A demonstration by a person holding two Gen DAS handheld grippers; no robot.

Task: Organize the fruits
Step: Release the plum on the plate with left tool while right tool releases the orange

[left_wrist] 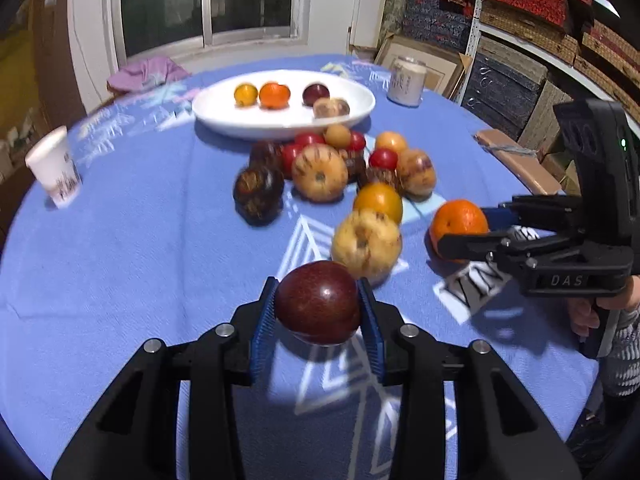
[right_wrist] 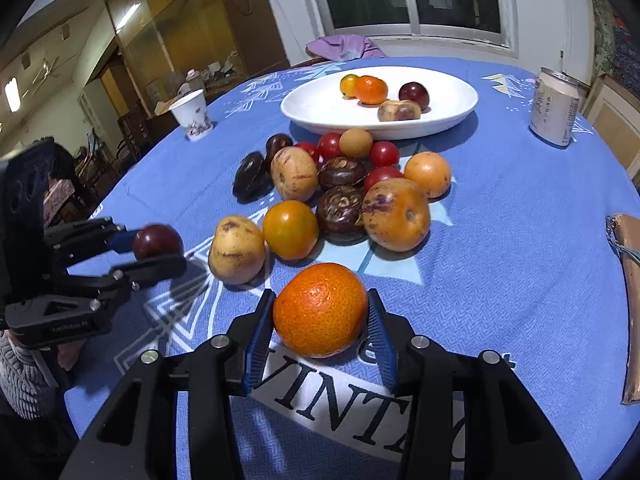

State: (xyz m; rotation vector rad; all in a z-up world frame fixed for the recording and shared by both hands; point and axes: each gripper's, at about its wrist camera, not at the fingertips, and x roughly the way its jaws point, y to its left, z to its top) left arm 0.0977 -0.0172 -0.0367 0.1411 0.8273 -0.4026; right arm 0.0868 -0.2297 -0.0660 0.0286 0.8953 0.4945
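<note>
My left gripper [left_wrist: 318, 304] is shut on a dark red plum [left_wrist: 318, 302], held just above the blue cloth; it also shows in the right wrist view [right_wrist: 156, 240]. My right gripper [right_wrist: 320, 320] is shut on an orange [right_wrist: 320, 308], also seen in the left wrist view [left_wrist: 458, 222]. A pile of mixed fruit [right_wrist: 340, 192] lies mid-table. The white oval plate [right_wrist: 452, 114] behind it holds several fruits, among them a plum [right_wrist: 414, 95] and an orange [right_wrist: 371, 89].
A paper cup [right_wrist: 193, 116] stands at the left, a drink can [right_wrist: 554, 108] at the right, a brown packet [right_wrist: 630, 280] at the right edge. A purple cloth [right_wrist: 344, 48] lies beyond the plate. Shelves of boxes [left_wrist: 540, 40] stand beside the table.
</note>
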